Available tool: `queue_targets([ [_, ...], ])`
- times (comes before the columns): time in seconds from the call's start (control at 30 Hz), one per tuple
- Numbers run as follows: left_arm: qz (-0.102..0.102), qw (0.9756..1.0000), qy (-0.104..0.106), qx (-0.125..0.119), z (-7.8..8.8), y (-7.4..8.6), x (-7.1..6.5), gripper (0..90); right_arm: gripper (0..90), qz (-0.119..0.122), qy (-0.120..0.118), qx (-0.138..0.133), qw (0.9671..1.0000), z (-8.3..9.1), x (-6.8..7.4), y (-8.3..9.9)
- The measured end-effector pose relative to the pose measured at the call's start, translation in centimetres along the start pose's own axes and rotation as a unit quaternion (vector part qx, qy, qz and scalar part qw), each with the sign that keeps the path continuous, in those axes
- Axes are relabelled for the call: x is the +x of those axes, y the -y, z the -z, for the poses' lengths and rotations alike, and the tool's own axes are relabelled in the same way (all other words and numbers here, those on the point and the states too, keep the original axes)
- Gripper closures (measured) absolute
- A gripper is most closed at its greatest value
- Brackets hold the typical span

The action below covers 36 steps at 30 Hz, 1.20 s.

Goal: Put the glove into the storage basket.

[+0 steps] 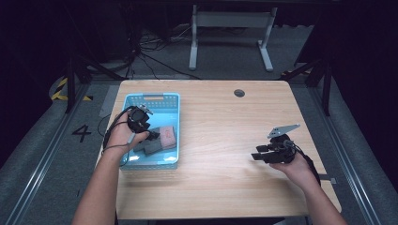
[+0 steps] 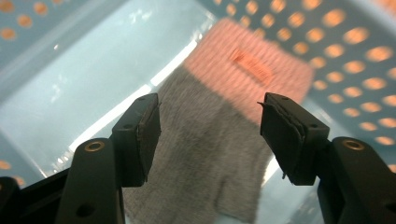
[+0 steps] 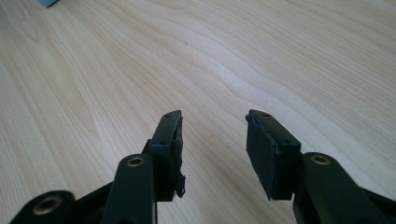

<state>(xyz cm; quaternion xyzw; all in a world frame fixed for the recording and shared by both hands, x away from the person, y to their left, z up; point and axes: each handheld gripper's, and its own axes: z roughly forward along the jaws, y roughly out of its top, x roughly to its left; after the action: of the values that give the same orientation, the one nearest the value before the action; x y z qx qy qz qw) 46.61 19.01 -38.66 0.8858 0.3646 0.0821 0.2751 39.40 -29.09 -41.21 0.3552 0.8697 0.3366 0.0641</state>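
1. Hovering over the blue basket (image 1: 141, 161), the left gripper (image 2: 210, 133) has wide-open, empty jaws; the grey-and-pink sock (image 2: 224, 130) lies flat directly below, running lengthwise away between them.
2. Resting well apart above the bench (image 1: 220, 136), the right gripper (image 3: 212, 154) is open, empty.

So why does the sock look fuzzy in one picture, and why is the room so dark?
Left gripper view: the sock and blue basket are blurred, fingers sharp. High view: the table is lit, surroundings dark. Right gripper view: evenly lit.

Sock (image 1: 159, 139) in basket (image 1: 152, 97), table's (image 1: 220, 140) left
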Motion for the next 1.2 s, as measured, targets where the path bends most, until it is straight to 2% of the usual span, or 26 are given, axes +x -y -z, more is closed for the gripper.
queue_targets([
  [0.1,0.004,0.9998,0.003,-0.017,1.2,-0.2,-0.9,38.8,56.5,0.005,-0.002,-0.003,1.0,-0.1,0.0,-0.4],
  [0.23,-0.002,0.9995,0.004,-0.03,2.3,-0.5,-2.5,39.5,56.5,0.011,-0.006,-0.003,0.9999,-0.4,0.0,-1.0],
  [0.5,-0.032,0.9979,0.024,-0.052,4.1,-1.4,-7.1,38.7,56.3,0.015,-0.009,-0.001,0.9998,-0.7,-0.1,-1.5],
  [0.57,-0.039,0.997,0.037,-0.056,4.4,-1.6,-8.4,38.4,56.1,0.016,-0.008,0.0,0.9998,-0.7,-0.1,-1.5],
  [0.77,-0.064,0.9945,0.055,-0.062,3.8,-2.0,-11.7,37.7,56.1,0.015,-0.008,-0.001,0.9999,-0.5,-0.2,-1.3],
  [0.97,-0.077,0.9919,0.079,-0.063,2.6,-2.3,-14.2,36.5,56.3,0.014,-0.007,-0.001,0.9999,-0.3,-0.4,-1.0],
  [1.13,-0.082,0.9903,0.097,-0.056,1.1,-2.6,-16.2,36.5,56.5,0.009,-0.004,-0.001,0.9999,-0.1,-0.5,-0.7],
  [1.2,-0.089,0.9885,0.109,-0.054,0.1,-2.7,-17.2,36.4,56.6,0.009,-0.003,-0.001,1.0,0.0,-0.5,-0.6],
])
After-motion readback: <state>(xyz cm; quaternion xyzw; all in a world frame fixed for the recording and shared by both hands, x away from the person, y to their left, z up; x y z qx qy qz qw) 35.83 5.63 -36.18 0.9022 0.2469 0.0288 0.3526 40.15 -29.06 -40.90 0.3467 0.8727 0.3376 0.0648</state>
